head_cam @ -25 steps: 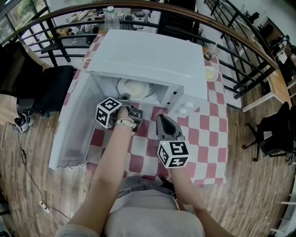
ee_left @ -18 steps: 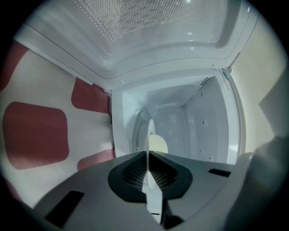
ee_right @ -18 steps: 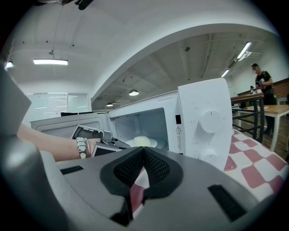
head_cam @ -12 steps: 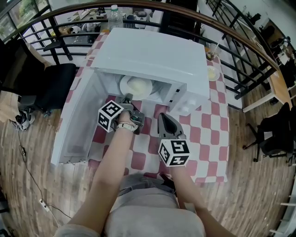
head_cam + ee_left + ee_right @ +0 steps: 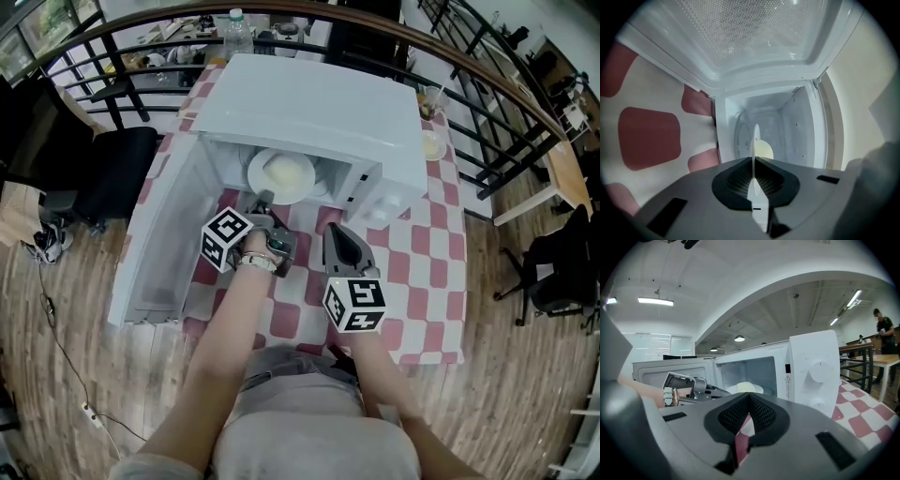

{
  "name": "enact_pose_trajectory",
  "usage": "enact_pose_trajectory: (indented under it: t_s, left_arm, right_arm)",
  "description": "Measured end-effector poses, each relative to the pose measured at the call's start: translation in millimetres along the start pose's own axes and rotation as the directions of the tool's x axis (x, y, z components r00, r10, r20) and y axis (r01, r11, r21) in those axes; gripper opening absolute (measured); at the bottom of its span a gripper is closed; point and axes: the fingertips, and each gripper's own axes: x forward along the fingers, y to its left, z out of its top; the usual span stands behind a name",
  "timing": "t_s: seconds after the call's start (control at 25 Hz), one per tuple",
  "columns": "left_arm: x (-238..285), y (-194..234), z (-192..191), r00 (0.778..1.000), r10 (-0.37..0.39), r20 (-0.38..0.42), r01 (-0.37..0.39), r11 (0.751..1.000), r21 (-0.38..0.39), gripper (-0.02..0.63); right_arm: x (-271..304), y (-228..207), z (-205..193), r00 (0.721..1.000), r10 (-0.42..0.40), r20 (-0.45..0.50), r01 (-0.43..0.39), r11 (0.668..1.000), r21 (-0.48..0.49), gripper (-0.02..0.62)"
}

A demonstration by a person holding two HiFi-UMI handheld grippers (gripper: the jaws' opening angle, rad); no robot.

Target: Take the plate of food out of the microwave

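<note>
Sitting in the mouth of the open microwave (image 5: 319, 103), the plate of food (image 5: 281, 175) has its near rim pinched between the narrowly closed jaws of the left tool (image 5: 261, 199). Just beside it, the right tool (image 5: 333, 231) hangs above the checkered counter (image 5: 417, 272), jaws pressed together and empty.

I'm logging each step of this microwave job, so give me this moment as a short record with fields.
microwave: white, on a checked tablecloth, door swung open
plate: inside the cavity, near its front, pale food on it
left gripper: jaws shut on the plate's near rim
right gripper: jaws together, nothing between them, over the tablecloth in front of the microwave
task stage: plate gripped, not yet out
</note>
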Motion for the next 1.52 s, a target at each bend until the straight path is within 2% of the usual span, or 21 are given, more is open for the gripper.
enact_pose_trajectory:
  t_s: [0.56,0.96,1.12,1.52]
  left_arm:
    - [-30.2,-20.9,-15.2,0.996,-0.076,-0.038,0.075,0.997,-0.019,0.014]
    - [-54.0,-22.2,-28.2,0.994,-0.096,-0.058,0.096,0.995,0.006,0.014]
    - [-64.1,-20.5,-32.7,0.994,-0.097,-0.06,0.098,0.995,0.018,0.014]
    - [-87.8,-22.0,-37.3,0.992,-0.117,-0.041,0.118,0.993,0.023,0.014]
  right_arm:
    - [-10.0,12.1,9.1,0.998,0.023,0.052,-0.021,0.999,-0.028,0.025]
    - [-20.5,20.1,12.4,0.997,0.037,0.074,-0.034,0.999,-0.038,0.025]
    - [-25.0,19.3,13.7,0.996,0.028,0.09,-0.025,0.999,-0.032,0.025]
    - [-32.0,23.6,11.9,0.994,-0.005,0.105,0.014,0.996,-0.085,0.025]
